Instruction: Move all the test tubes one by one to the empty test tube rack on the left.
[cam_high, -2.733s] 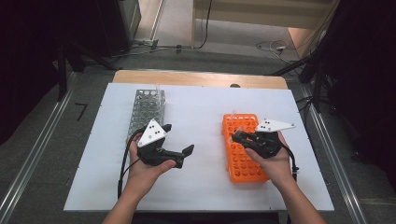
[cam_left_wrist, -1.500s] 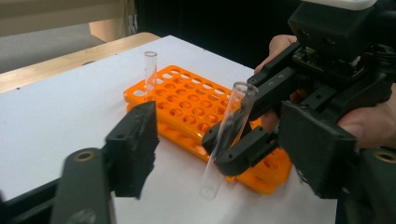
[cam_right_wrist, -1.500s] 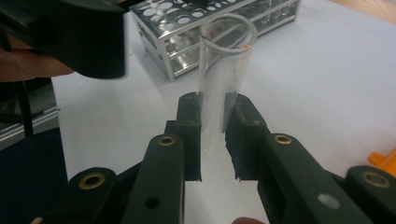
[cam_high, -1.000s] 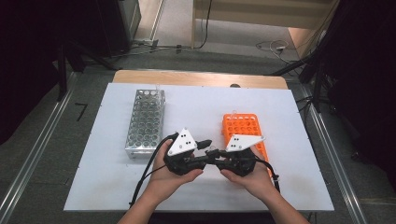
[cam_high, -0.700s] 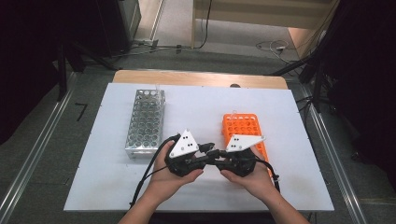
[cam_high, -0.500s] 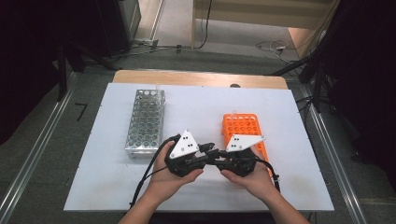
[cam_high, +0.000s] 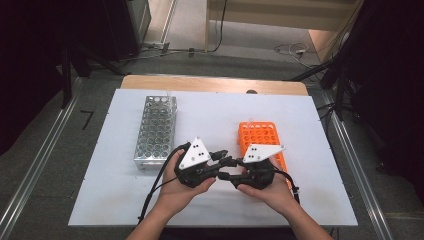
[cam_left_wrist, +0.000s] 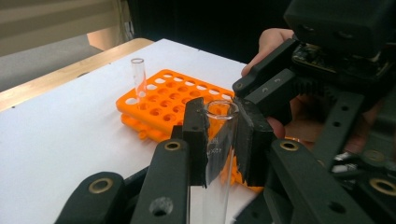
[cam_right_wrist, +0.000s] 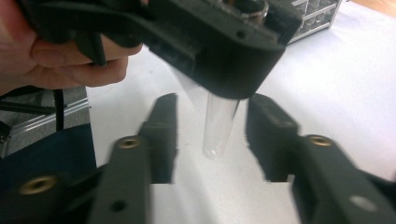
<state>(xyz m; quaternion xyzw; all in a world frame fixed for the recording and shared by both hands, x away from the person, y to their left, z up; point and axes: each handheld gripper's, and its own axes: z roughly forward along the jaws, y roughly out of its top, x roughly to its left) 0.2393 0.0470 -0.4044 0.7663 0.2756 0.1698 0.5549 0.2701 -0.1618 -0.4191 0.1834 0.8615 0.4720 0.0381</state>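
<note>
On the white desk stand a silver metal mesh tube rack and an orange plastic tube rack, the orange one holding one upright clear tube. In front of them the left gripper pinches a clear glass test tube below its rim. The right gripper, its jaws just having been opening, stands spread either side of the tube's rounded bottom without touching it.

A white table bears a metal rack and an orange rack.
</note>
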